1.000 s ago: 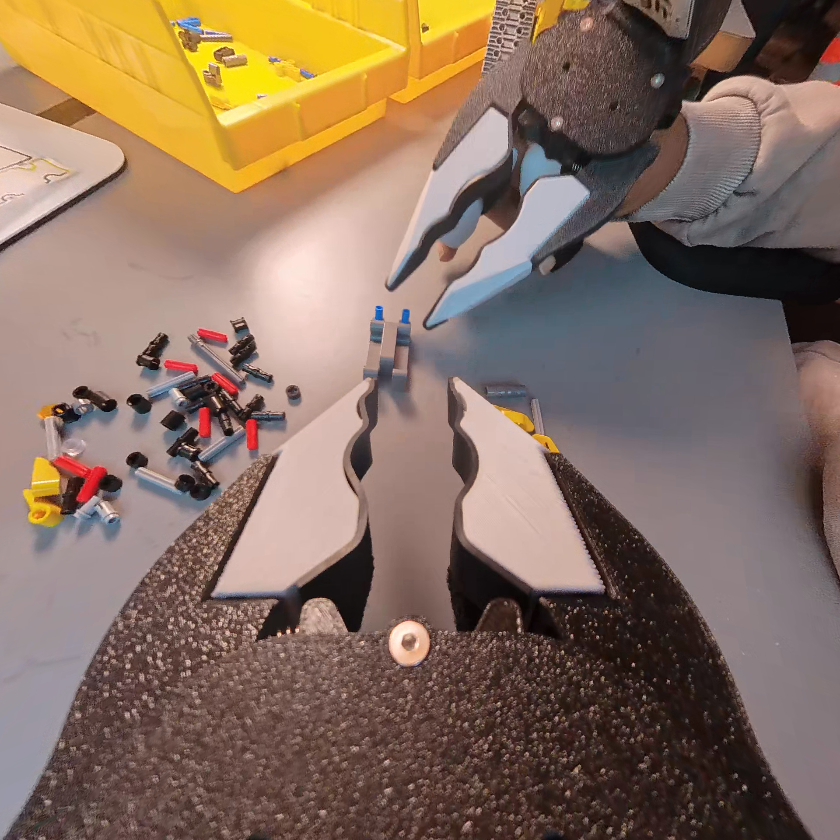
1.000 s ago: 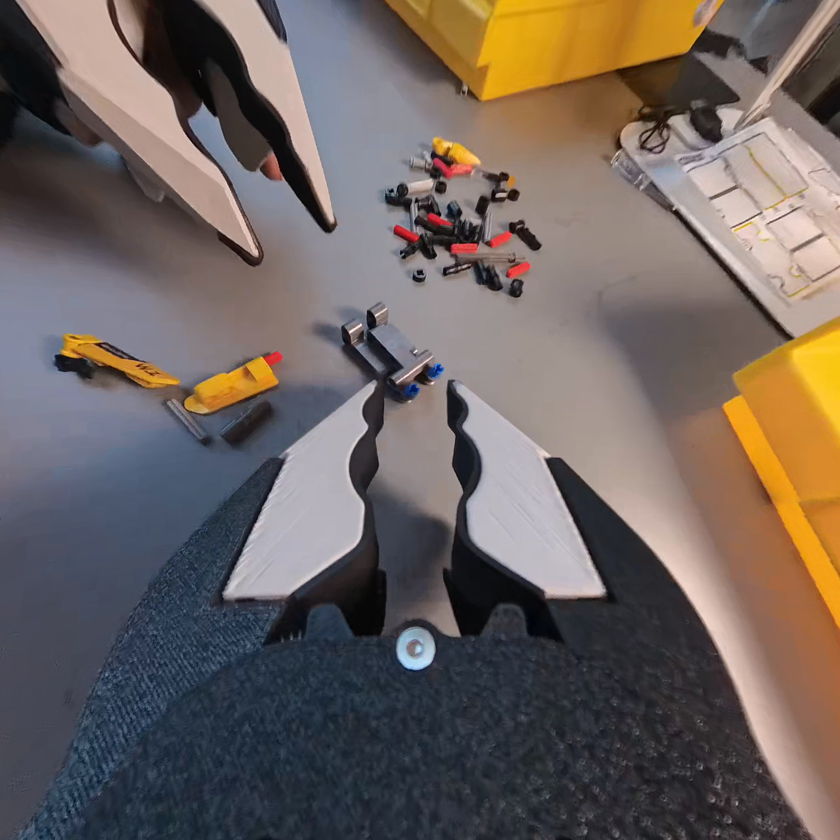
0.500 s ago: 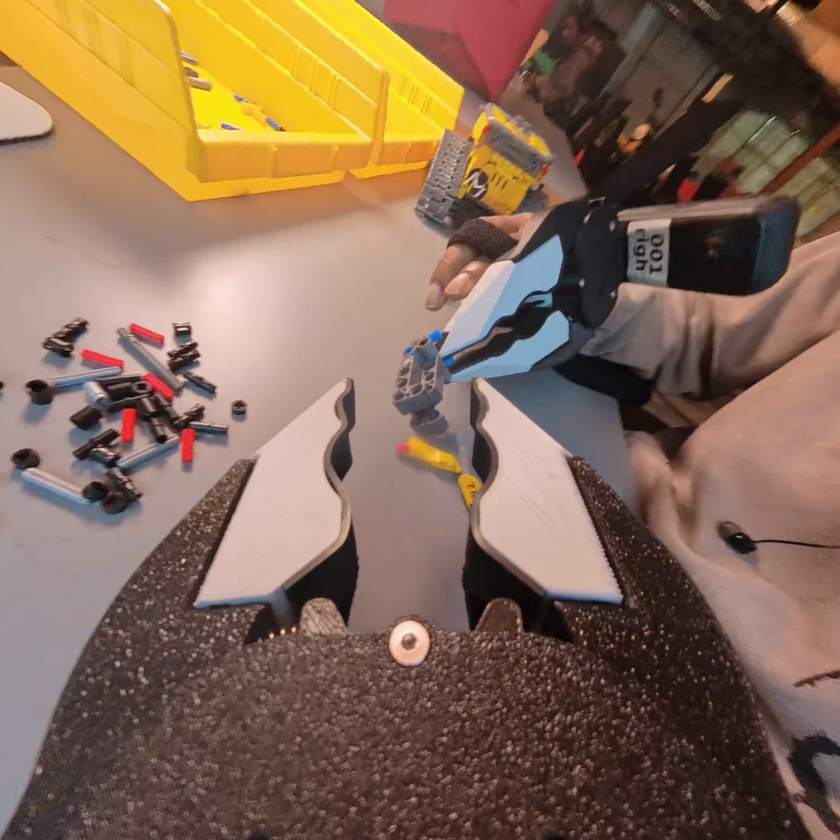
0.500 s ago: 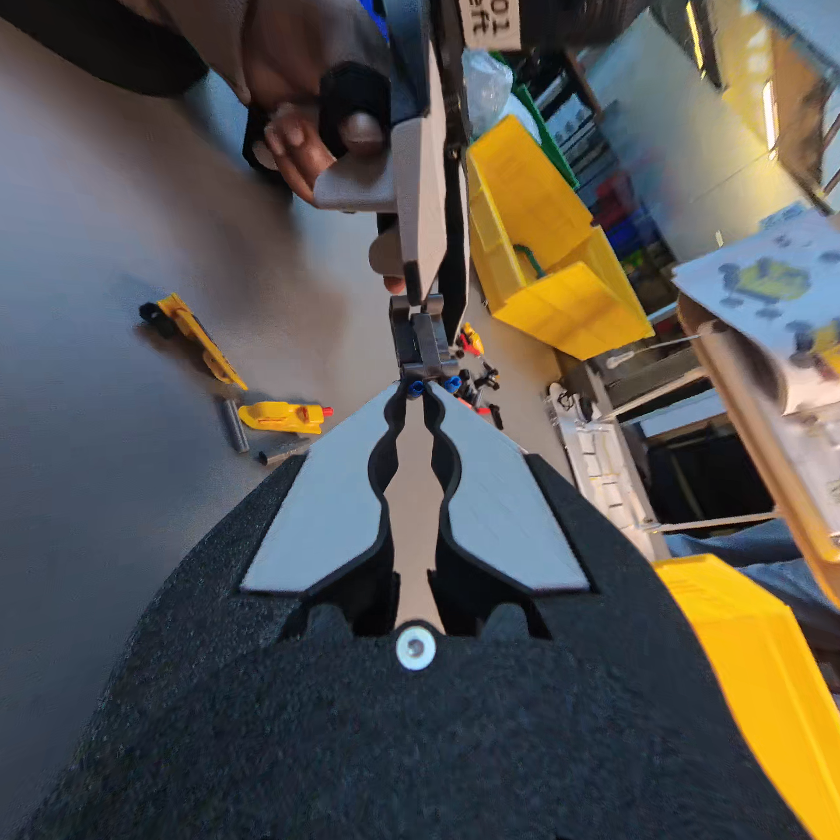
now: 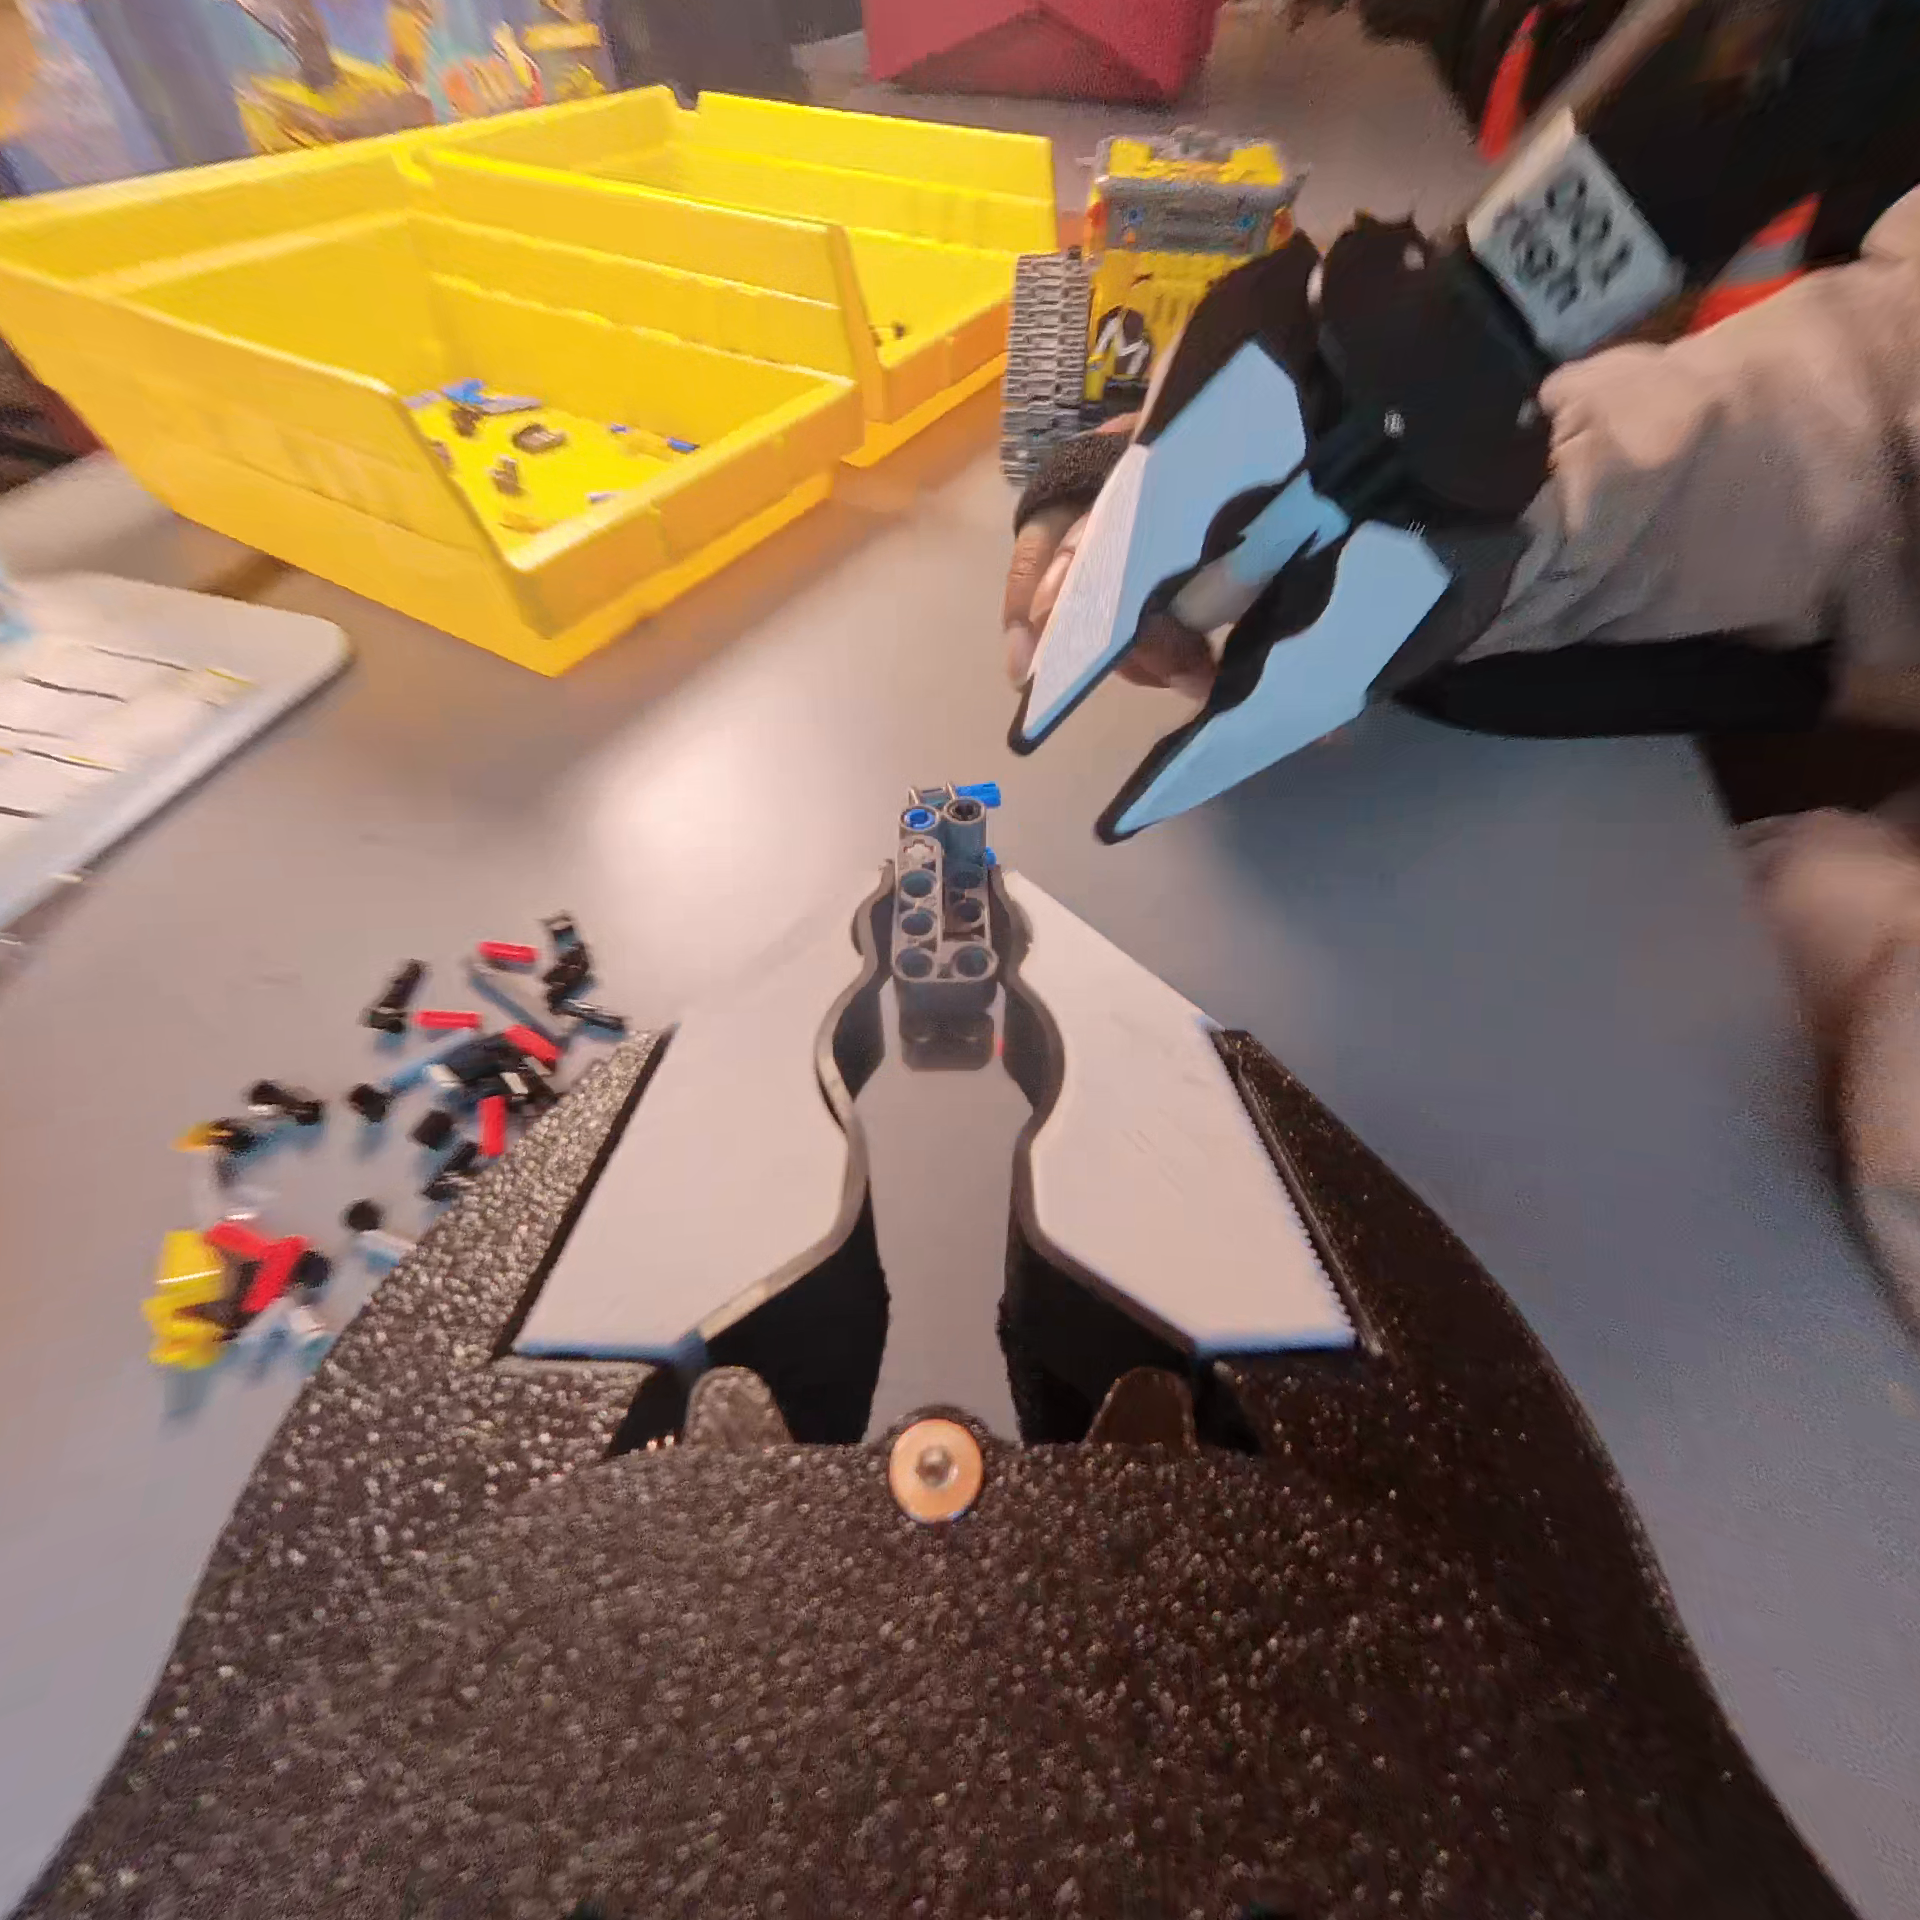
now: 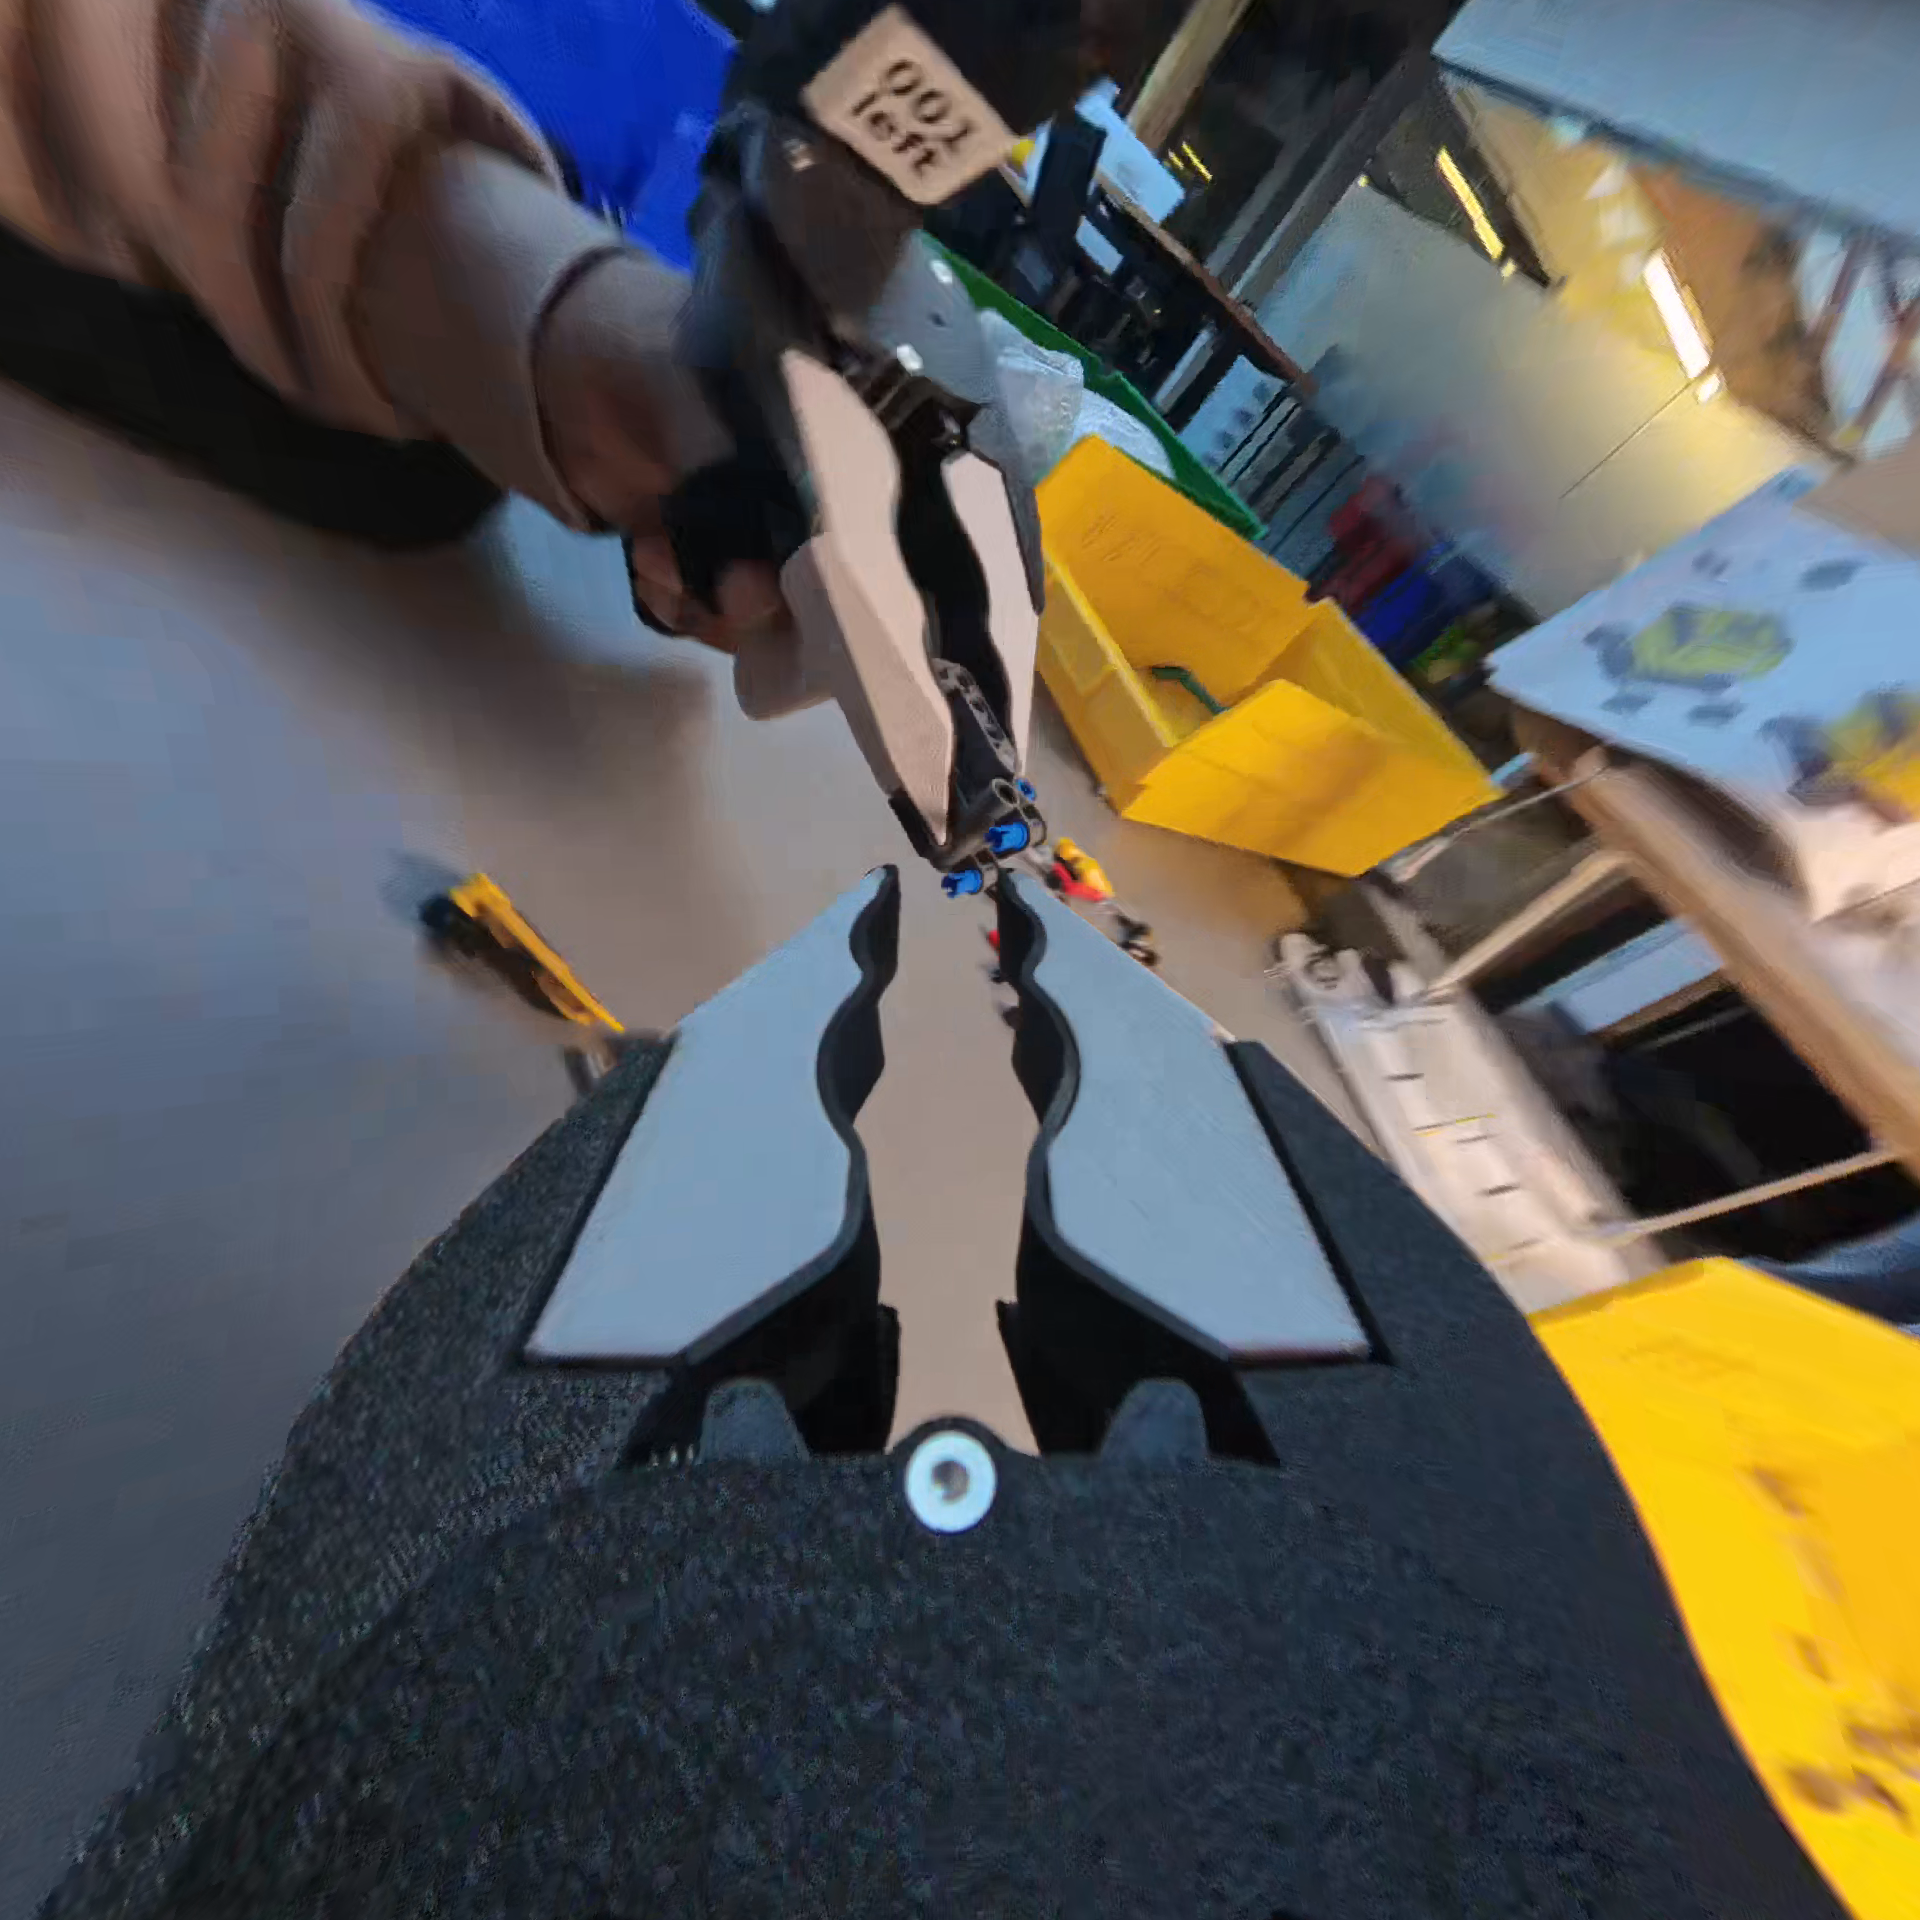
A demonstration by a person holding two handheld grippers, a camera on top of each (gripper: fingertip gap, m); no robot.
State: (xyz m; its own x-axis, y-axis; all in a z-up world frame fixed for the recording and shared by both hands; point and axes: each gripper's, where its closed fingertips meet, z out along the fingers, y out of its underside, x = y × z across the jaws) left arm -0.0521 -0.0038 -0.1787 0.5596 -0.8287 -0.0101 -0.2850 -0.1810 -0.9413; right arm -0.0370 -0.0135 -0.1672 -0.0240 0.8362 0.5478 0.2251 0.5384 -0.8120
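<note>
My left gripper (image 5: 940,894) is shut on a small grey beam assembly with blue pins (image 5: 943,925) and holds it above the grey table (image 5: 644,790). The blue pins stick out past the fingertips. My right gripper (image 5: 1068,784) is open and empty, a short way beyond and to the right of the assembly. In the right wrist view my right gripper (image 6: 948,883) is open, its tips just short of the blue pins (image 6: 1006,833). There the left gripper (image 6: 977,800) points down at it with the assembly (image 6: 987,758) clamped between its fingers.
Yellow bins (image 5: 623,436) with small parts stand at the back left. A yellow tracked model (image 5: 1153,270) stands behind the right gripper. A pile of small red, black and grey pieces (image 5: 457,1060) lies left. An instruction sheet (image 5: 104,707) lies far left. Yellow pieces (image 6: 520,956) lie on the table. My left and right fingertips are right by each other.
The assembly lay on the table, then the right gripper lifted it. Now the left gripper has shut on it and the right gripper has opened and drawn back.
</note>
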